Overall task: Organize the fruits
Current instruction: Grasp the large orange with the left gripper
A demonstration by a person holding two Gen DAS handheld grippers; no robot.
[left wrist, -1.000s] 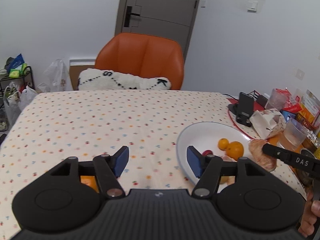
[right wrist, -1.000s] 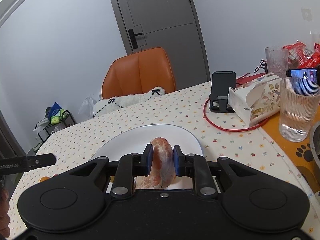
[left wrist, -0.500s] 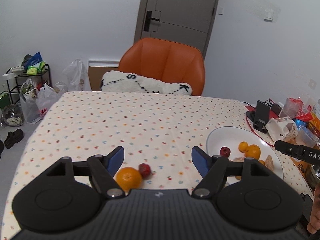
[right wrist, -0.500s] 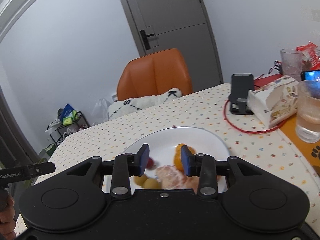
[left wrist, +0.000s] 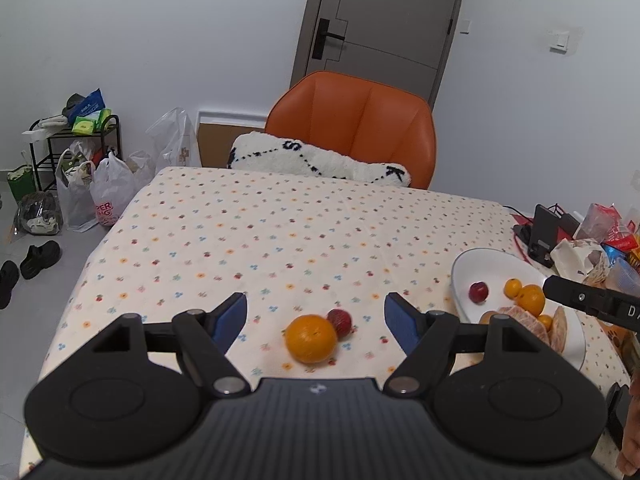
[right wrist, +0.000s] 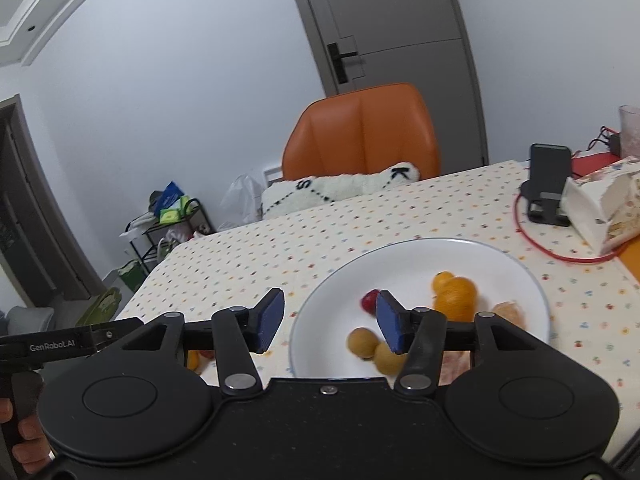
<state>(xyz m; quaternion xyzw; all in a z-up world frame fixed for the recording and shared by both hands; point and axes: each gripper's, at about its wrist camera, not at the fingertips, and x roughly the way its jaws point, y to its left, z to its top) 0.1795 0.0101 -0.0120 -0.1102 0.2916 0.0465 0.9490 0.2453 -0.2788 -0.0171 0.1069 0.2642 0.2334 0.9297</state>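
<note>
An orange [left wrist: 311, 338] and a small red fruit [left wrist: 340, 321] touching it lie on the dotted tablecloth, just ahead of my left gripper [left wrist: 315, 316], which is open and empty above them. The white plate [right wrist: 404, 254] holds a red fruit [right wrist: 369, 299], oranges [right wrist: 456, 298], two yellow-brown fruits [right wrist: 362, 342] and peeled citrus pieces [right wrist: 510, 314]. My right gripper [right wrist: 329, 320] is open and empty over the plate's near left rim. In the left wrist view the same plate [left wrist: 478, 262] sits at the right.
An orange chair [left wrist: 356, 124] with a white cushion [left wrist: 320, 160] stands at the table's far side. A phone stand [right wrist: 549, 184], a tissue pack [right wrist: 604, 204] and snack packets [left wrist: 608, 228] crowd the right edge. Bags and a rack [left wrist: 80, 168] stand on the floor to the left.
My right gripper let go of the peeled citrus piece onto the plate, opened wide and drew back to the left. My left gripper pulled back, bringing the orange and red fruit into view.
</note>
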